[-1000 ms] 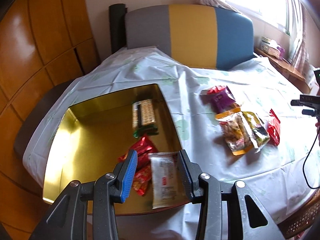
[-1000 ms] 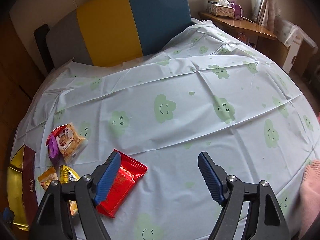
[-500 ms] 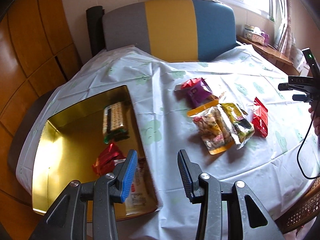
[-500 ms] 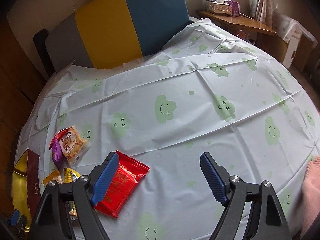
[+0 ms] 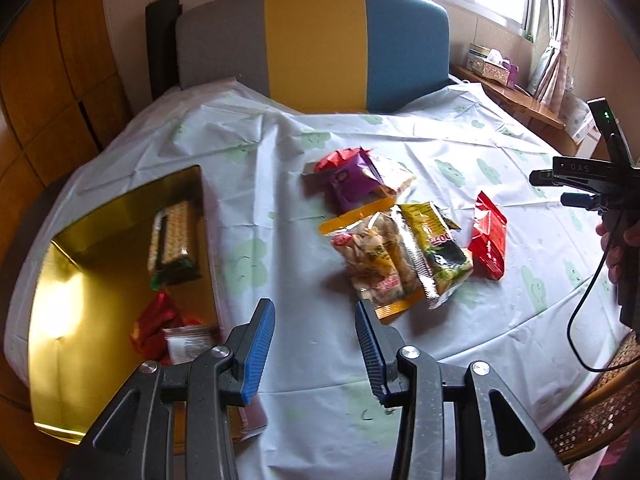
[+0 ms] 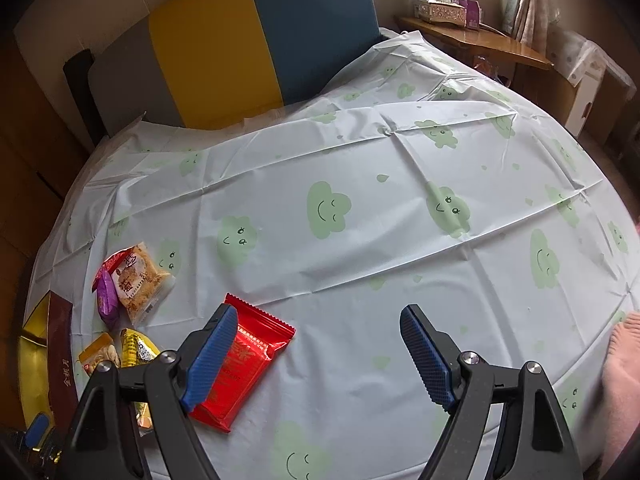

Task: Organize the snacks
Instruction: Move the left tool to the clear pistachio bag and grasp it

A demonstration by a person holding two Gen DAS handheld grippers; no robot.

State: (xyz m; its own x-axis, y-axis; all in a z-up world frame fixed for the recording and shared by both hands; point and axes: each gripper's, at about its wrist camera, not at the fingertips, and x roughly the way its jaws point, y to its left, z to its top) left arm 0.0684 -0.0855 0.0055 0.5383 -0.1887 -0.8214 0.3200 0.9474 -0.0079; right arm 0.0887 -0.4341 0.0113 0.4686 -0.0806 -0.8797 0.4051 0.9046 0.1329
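A gold box [image 5: 120,216] sits at the table's left and holds a cracker pack [image 5: 174,236], red packets [image 5: 154,326] and a white packet [image 5: 188,344]. My left gripper [image 5: 314,320] is open and empty over the cloth just right of the box. Beyond it lie a purple packet [image 5: 352,184], a clear orange-edged bag [image 5: 376,264], a yellow-green packet [image 5: 436,252] and a red packet [image 5: 486,236]. My right gripper [image 6: 318,320] is open above the cloth, and the red packet [image 6: 248,356] lies by its left finger, outside the jaws.
A grey, yellow and blue chair back [image 5: 316,44] stands behind the round table, which wears a cloud-print cloth [image 6: 400,208]. A wooden shelf with a tissue box [image 6: 436,2] is at the back right. A pink sleeve [image 6: 624,380] and a trailing black cable [image 5: 584,320] sit at the right edge.
My left gripper has swung right, from over the gold box to the cloth beside it, and the white packet stays in the box. The right gripper's jaws stand slightly wider.
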